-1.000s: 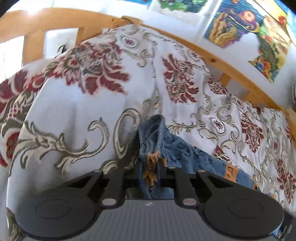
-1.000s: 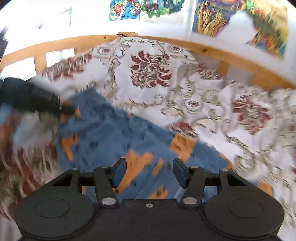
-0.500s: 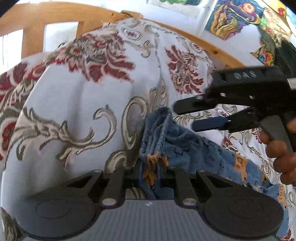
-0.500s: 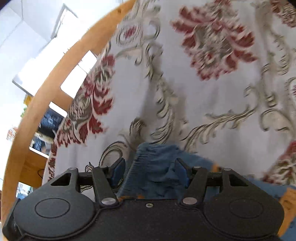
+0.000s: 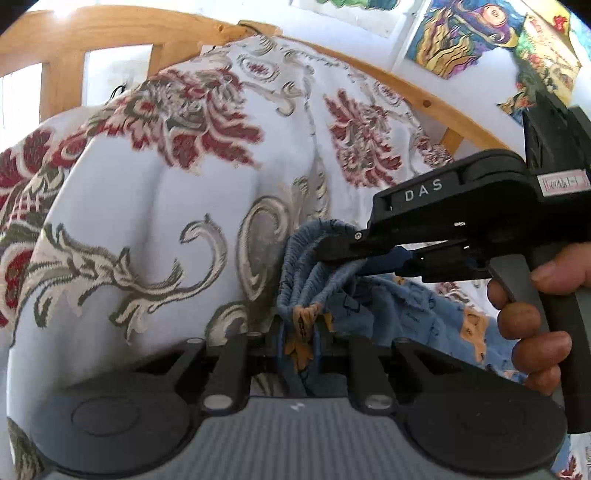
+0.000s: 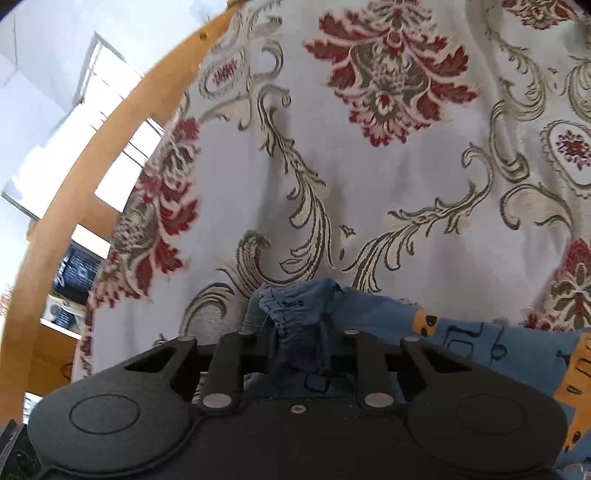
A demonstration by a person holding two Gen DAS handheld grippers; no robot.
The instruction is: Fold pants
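Small blue pants with orange patches lie on a floral bedspread. My left gripper is shut on the elastic waistband at one end. My right gripper comes in from the right in the left wrist view and pinches the same waistband a little farther along. In the right wrist view my right gripper is shut on a bunched fold of the blue pants, which trail off to the right.
A curved wooden bed rail runs behind the bedspread, with colourful pictures on the white wall. In the right wrist view the rail curves down the left, with shelves beyond it.
My right gripper swung over to the waistband near my left gripper and closed on it. My left gripper kept its grip and barely moved.
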